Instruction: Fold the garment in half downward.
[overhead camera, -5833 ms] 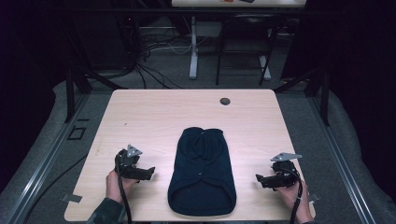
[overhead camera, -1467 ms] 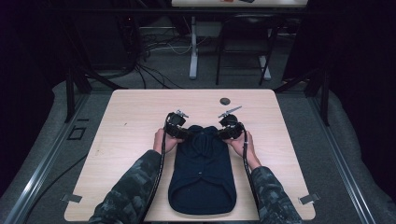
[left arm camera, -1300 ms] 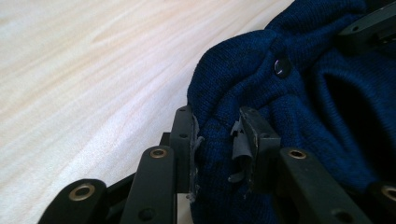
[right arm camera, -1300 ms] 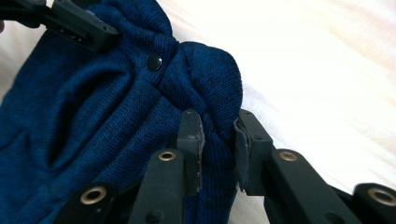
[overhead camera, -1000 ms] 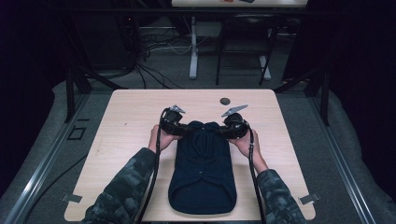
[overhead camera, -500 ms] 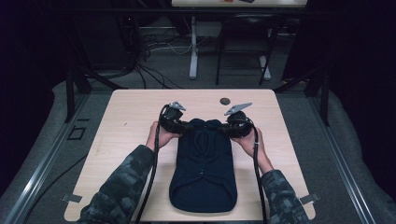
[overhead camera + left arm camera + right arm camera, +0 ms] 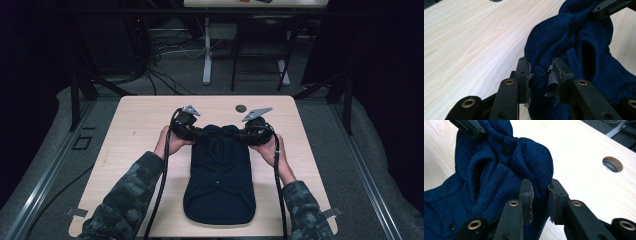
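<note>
High view: navy sweater (image 7: 220,180) lay mid-counter (image 7: 135,125), near the cable hole (image 7: 241,108) | left tool (image 7: 196,131) and right tool (image 7: 248,133) each clamped its far corners | risk: thin knit pinches could slip, dropping one corner.

No readable text, labels or numbers anywhere; far background perhaps too dim to tell.

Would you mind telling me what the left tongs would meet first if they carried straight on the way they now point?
The left tongs are shut on the dark blue knitted garment, so its bunched knit comes first. Beyond that, probably the right tongs, gripping the same edge opposite, though depth is hard to judge.
</note>
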Available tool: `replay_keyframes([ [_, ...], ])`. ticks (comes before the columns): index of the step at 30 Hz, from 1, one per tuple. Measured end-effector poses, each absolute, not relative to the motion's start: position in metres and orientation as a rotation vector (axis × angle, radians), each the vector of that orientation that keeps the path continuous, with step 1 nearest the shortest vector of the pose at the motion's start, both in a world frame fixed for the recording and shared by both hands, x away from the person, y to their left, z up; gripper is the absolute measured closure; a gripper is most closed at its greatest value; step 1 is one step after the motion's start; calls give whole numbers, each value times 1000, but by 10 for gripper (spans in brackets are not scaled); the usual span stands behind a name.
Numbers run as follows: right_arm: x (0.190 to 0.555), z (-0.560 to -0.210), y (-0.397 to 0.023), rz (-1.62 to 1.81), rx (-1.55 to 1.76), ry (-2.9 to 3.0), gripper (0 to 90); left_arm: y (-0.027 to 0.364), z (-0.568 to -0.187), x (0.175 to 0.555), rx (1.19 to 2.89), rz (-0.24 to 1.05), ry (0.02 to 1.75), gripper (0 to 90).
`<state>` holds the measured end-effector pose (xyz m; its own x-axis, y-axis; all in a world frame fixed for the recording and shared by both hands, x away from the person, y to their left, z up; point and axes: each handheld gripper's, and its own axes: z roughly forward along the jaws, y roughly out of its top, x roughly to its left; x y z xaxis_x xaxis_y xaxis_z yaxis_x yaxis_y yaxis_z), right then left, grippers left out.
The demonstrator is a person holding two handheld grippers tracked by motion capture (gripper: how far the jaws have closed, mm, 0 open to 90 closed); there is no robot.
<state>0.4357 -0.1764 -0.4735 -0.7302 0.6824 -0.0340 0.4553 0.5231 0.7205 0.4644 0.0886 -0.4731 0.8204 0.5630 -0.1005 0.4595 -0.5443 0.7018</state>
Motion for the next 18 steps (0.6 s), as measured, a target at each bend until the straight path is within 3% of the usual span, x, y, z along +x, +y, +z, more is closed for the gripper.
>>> replay_keyframes([
  [8,432,-467,-179,1017,919,2460,746,86,-467,464,2259,150,720,694],
  [18,428,-456,-181,1021,903,2436,751,84,-455,458,2243,221,663,718],
])
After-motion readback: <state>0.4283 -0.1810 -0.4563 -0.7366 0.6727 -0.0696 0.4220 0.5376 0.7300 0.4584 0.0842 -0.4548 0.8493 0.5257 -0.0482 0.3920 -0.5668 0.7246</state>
